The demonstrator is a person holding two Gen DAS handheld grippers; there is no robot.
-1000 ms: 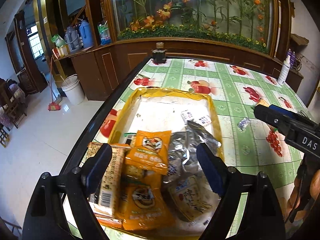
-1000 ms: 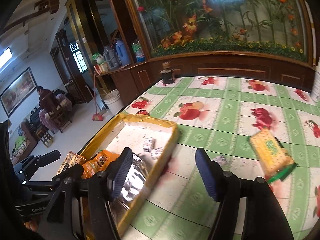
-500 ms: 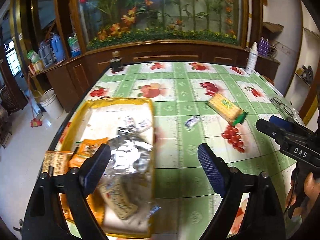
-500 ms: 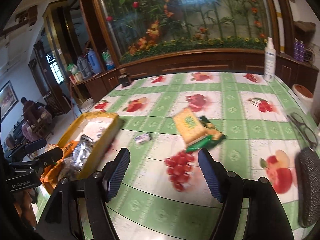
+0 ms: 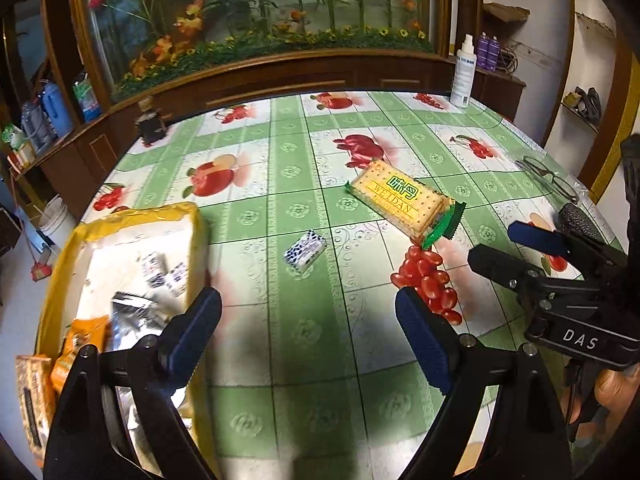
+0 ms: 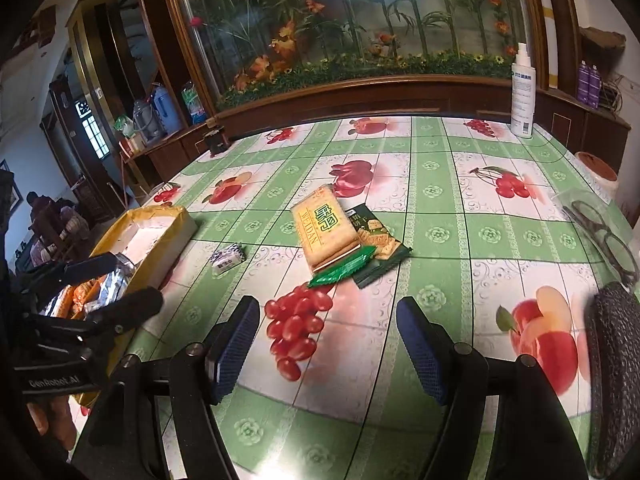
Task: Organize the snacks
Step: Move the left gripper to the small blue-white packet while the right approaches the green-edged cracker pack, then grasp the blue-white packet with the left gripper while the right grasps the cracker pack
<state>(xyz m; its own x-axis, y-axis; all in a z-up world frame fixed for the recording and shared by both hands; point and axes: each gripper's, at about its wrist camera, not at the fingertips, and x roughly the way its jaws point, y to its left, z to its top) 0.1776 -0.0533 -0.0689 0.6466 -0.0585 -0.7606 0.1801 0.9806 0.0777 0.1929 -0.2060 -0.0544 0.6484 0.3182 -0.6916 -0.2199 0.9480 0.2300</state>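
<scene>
surface: fruit-print green tablecloth | room: planted glass cabinet behind

Bare tabletop lies open under the wide-spread left gripper and in front of the right gripper, whose jaws also stand apart with nothing between. The yellow tray walls off the left side. Ahead, a small wrapped candy and the cracker packet lie apart, with a clear lane between them. Glasses and a dark case crowd the right edge.
</scene>
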